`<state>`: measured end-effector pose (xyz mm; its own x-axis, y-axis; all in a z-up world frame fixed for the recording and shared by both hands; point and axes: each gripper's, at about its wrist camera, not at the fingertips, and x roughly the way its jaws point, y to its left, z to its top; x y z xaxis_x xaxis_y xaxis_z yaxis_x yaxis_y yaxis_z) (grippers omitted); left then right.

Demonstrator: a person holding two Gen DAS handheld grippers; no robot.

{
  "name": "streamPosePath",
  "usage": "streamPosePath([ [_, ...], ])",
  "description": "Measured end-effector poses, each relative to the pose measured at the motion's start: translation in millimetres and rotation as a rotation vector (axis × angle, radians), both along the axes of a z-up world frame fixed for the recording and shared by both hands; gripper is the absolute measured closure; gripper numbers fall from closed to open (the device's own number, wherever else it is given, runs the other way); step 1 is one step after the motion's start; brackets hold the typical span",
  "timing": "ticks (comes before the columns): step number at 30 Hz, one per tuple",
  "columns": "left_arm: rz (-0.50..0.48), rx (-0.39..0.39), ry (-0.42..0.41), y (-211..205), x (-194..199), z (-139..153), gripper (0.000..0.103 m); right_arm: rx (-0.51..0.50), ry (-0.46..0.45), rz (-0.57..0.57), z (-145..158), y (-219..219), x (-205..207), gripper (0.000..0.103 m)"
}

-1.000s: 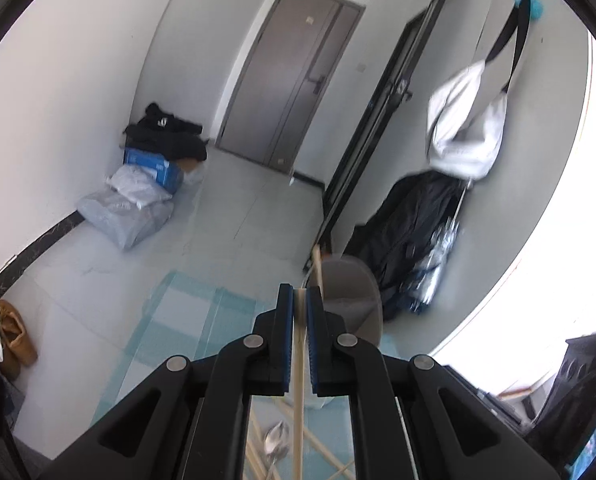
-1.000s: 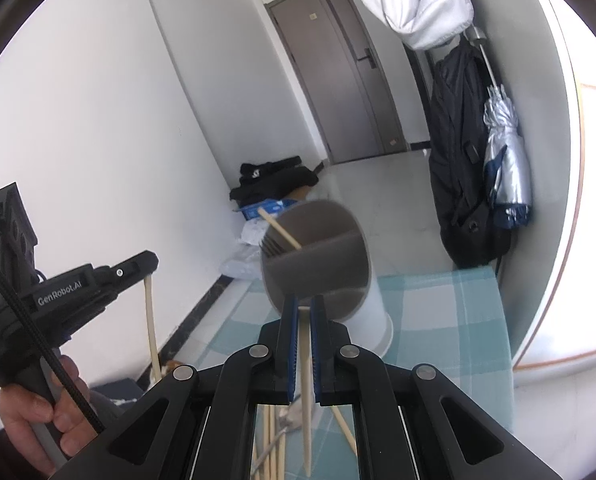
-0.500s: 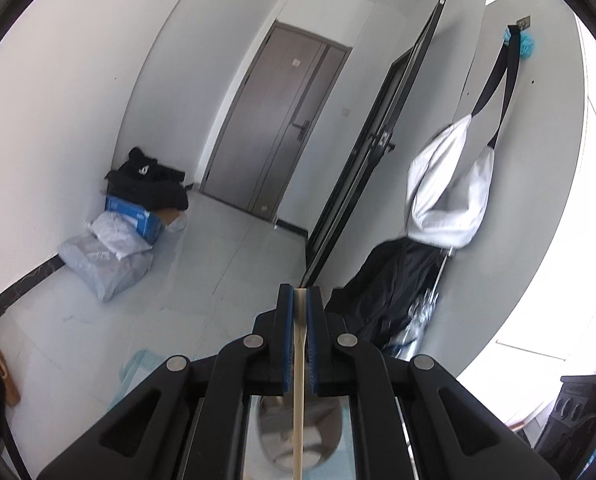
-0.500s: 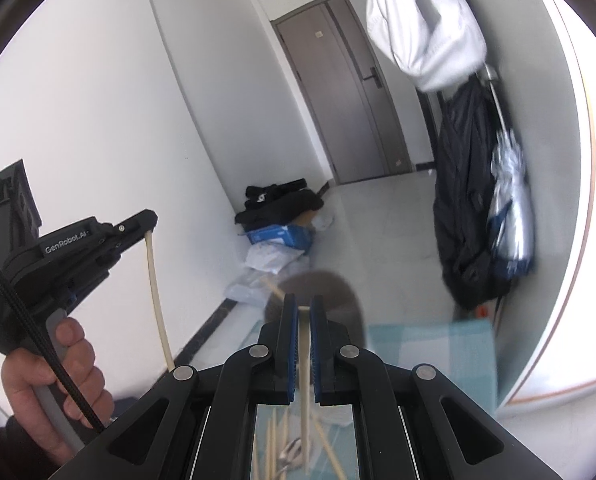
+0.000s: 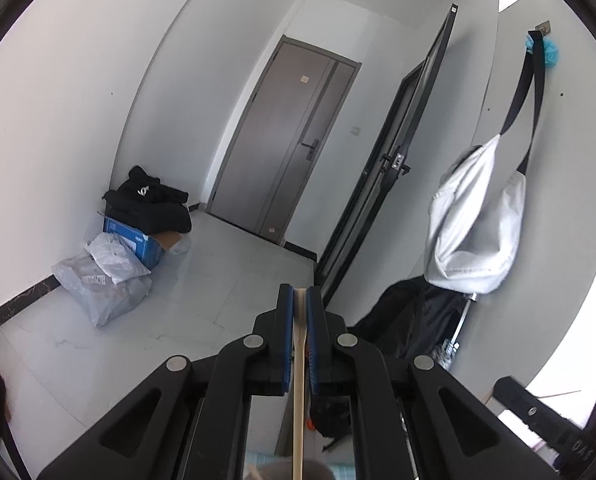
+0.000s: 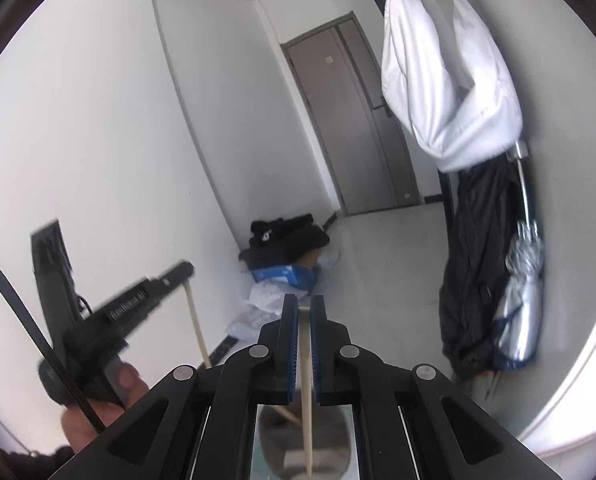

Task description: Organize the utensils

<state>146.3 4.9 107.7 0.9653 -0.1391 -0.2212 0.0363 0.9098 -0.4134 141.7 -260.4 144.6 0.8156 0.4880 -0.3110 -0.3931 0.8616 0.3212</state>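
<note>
My left gripper [image 5: 299,294] is shut on a pale wooden chopstick [image 5: 298,380] that hangs straight down between its blue pads. My right gripper [image 6: 304,304] is likewise shut on a second chopstick [image 6: 306,392], also hanging down. Seen from the right wrist, the left gripper [image 6: 186,270] is raised at the left in a hand [image 6: 98,404], its chopstick [image 6: 197,324] dangling below. The grey utensil holder [image 6: 301,440] shows only in part beneath the right jaws, and its rim [image 5: 290,472] peeks in at the bottom of the left wrist view.
Both cameras look down a hallway to a grey door [image 5: 286,140]. A black bag [image 5: 150,204], a blue box [image 5: 132,242] and plastic parcels [image 5: 102,284] lie by the left wall. A white bag [image 5: 473,236], a dark coat [image 6: 477,264] and a folded umbrella [image 6: 521,300] hang at right.
Both grippers have risen with their chopsticks. The checked table and the utensil holder have dropped almost out of both views, leaving mostly the hallway in sight.
</note>
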Motion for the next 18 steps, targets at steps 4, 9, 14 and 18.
streamPosePath([
  [4,0.024,0.019,-0.032,-3,10,-3,0.1,0.002,-0.02,-0.003,7,5,19,0.098],
  [9,0.024,0.052,-0.042,-10,24,-12,0.1,0.009,-0.051,-0.009,6,11,36,0.098],
  [14,0.043,0.1,-0.061,-20,27,-24,0.1,-0.017,-0.056,-0.033,-5,17,50,0.098],
  [18,0.035,0.131,-0.072,-27,29,-28,0.1,-0.002,-0.017,-0.038,-21,17,58,0.098],
])
